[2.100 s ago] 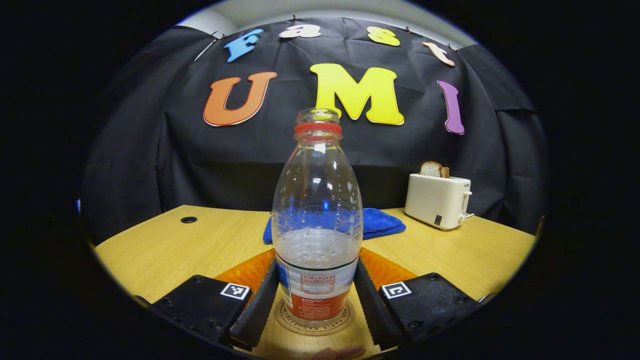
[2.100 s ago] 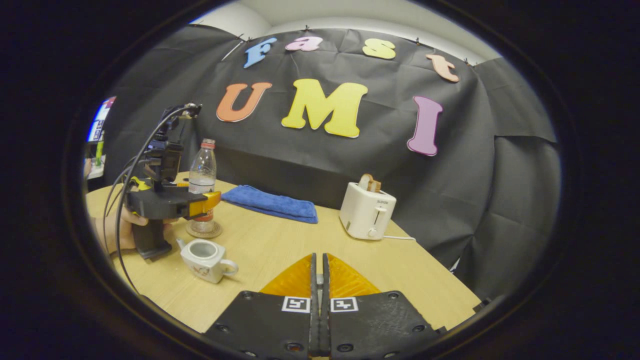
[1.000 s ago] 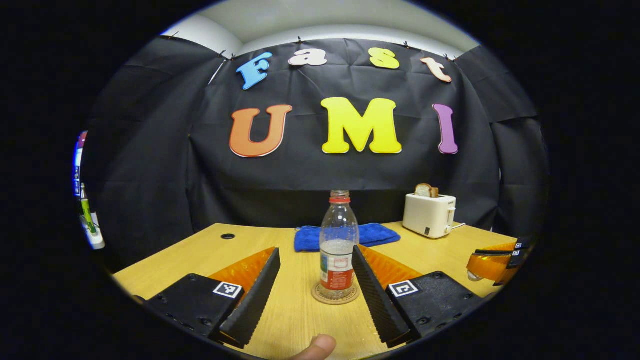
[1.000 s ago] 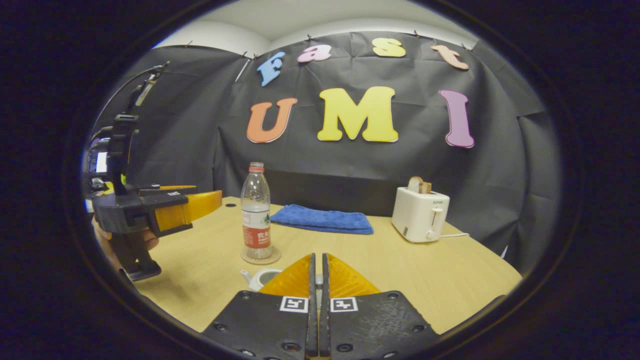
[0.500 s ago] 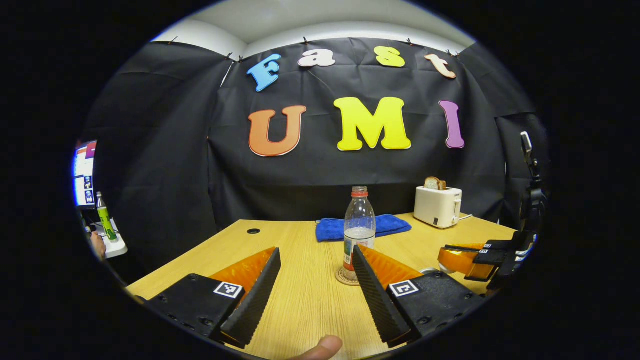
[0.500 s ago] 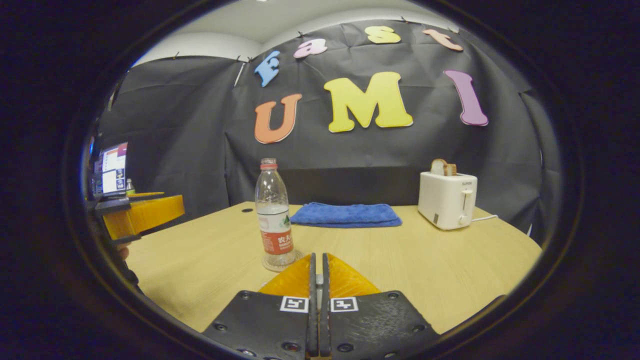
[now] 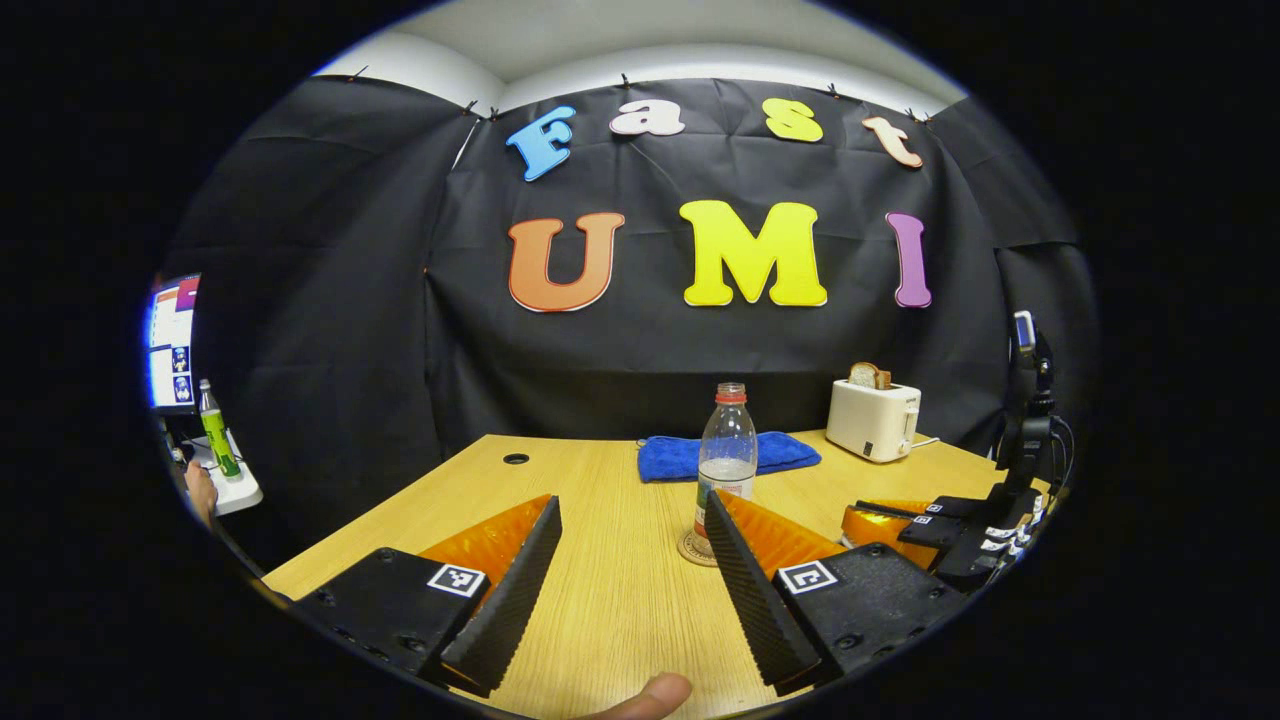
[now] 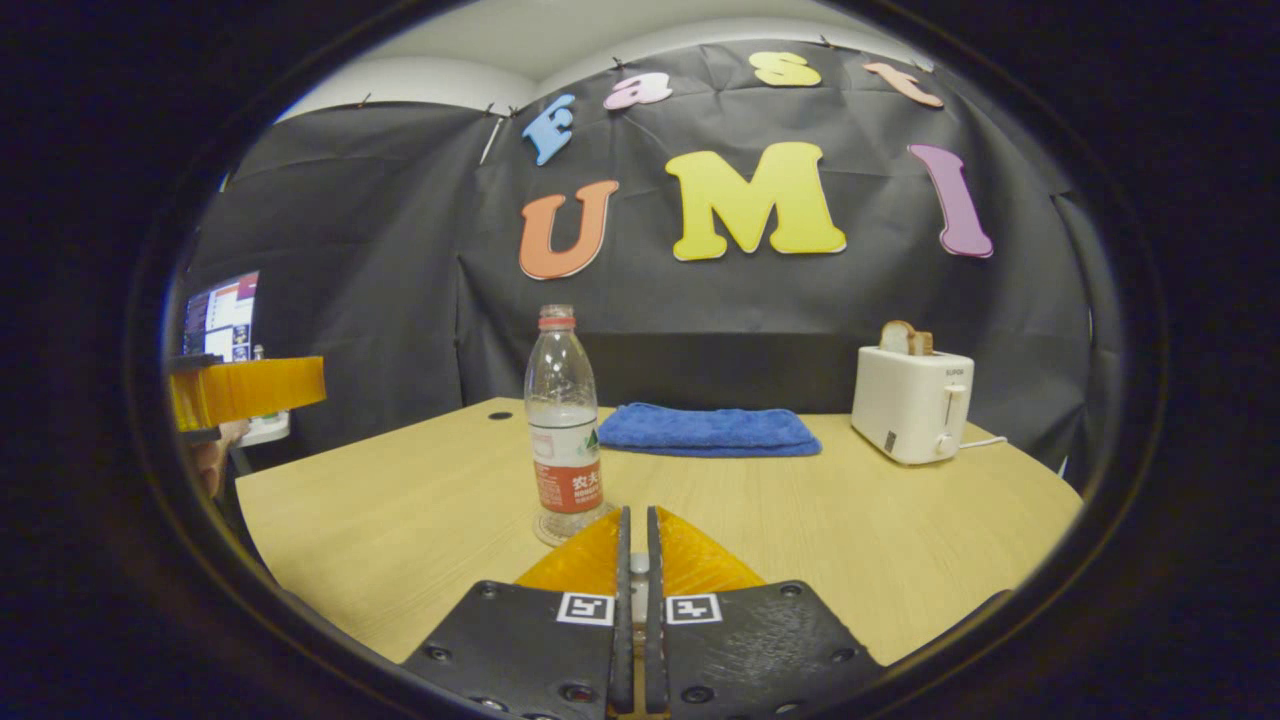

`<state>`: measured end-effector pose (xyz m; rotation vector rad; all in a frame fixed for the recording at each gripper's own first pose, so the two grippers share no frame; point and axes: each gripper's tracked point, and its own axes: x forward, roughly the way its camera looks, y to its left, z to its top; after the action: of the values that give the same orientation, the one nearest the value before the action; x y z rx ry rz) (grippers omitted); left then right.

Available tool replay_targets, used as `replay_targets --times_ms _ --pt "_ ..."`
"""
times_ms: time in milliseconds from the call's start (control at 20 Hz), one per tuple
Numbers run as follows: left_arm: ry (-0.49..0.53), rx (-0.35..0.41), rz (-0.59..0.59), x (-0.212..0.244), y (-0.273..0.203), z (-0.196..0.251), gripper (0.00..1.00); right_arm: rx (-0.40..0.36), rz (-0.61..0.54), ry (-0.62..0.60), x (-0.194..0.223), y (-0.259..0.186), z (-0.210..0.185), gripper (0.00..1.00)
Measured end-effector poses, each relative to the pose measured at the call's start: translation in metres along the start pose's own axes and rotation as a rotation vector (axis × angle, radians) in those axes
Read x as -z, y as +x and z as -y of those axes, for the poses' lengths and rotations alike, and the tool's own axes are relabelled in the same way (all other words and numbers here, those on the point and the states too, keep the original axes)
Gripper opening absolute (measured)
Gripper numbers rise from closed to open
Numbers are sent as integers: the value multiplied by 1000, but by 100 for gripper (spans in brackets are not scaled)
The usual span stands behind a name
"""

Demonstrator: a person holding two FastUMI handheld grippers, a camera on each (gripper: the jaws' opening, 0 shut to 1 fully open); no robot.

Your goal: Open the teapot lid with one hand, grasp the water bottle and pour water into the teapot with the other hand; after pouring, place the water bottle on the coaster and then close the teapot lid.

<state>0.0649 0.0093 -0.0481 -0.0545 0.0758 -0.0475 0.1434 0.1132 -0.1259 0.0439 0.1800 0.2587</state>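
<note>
left gripper (image 7: 630,570): fingers spread wide, nothing between them
right gripper (image 8: 634,560): fingers pressed together; whether they pinch anything cannot be told
water bottle (image 7: 727,455): upright on the coaster (image 7: 692,551), uncapped
table (image 8: 400,520): blue towel (image 8: 708,430) and toaster (image 8: 912,403) at the back

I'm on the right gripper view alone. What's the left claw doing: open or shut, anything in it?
Observer: The left claw is open, with nothing between its fingers.
Operator: Where's the bottle from there?
Observer: The clear plastic water bottle stands upright on the round coaster, farther off than that claw's tips.
Operator: And my right claw?
Observer: The right claw hangs low over the wooden table, right of the bottle in the left gripper view.
</note>
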Motion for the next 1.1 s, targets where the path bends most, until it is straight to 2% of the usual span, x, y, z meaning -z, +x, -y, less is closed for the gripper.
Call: replay_targets --times_ms 250,550,750,900,1050,1100 --pt "9 18 -8 1 -1 4 91 10 -18 0 5 10 0 4" --pt "7 38 -15 1 -3 10 91 16 15 -30 -7 0 -2 7" --pt "15 32 -1 -6 -9 9 91 29 52 -33 -24 -18 1 29" --pt "19 30 14 -14 -15 12 91 60 78 -16 -38 -35 11 54" --pt "41 7 30 -21 -21 13 90 93 87 24 -50 -55 25 69" --pt "45 -12 33 -22 -23 10 90 108 93 28 -56 -62 31 78"
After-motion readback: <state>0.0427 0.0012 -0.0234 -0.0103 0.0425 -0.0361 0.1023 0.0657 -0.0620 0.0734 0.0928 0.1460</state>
